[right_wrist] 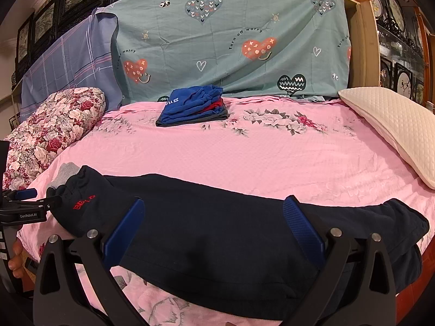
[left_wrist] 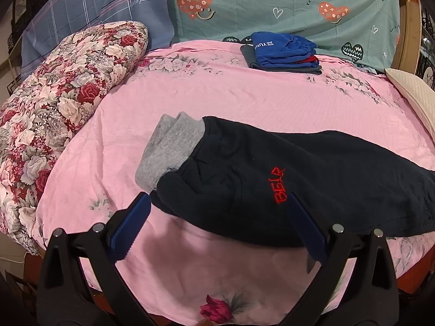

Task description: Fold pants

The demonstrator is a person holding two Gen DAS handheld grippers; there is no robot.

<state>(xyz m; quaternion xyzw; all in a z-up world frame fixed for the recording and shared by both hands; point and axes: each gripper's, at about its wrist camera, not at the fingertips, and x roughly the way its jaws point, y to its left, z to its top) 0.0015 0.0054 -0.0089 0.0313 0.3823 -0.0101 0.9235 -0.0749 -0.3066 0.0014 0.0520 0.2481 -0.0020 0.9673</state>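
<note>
Pants (right_wrist: 206,225) on near edge of bed (right_wrist: 272,157), apparently folded lengthwise, legs stacked; crosswise folds probably left. Long axis left-right: grey waistband (left_wrist: 168,149) left, cuffs right. Left tongs (left_wrist: 220,228) and right tongs (right_wrist: 214,231) both apart, gripping nothing, poised over fabric.

Pink floral bed (right_wrist: 244,157), dark pants (right_wrist: 217,231), folded clothes (right_wrist: 193,106), quilt (right_wrist: 51,125), pillow (right_wrist: 394,125)

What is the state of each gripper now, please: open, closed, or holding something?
Left gripper: open, holding nothing, at the waist end of the dark pants.
Right gripper: open, holding nothing, over the pants' middle.
</note>
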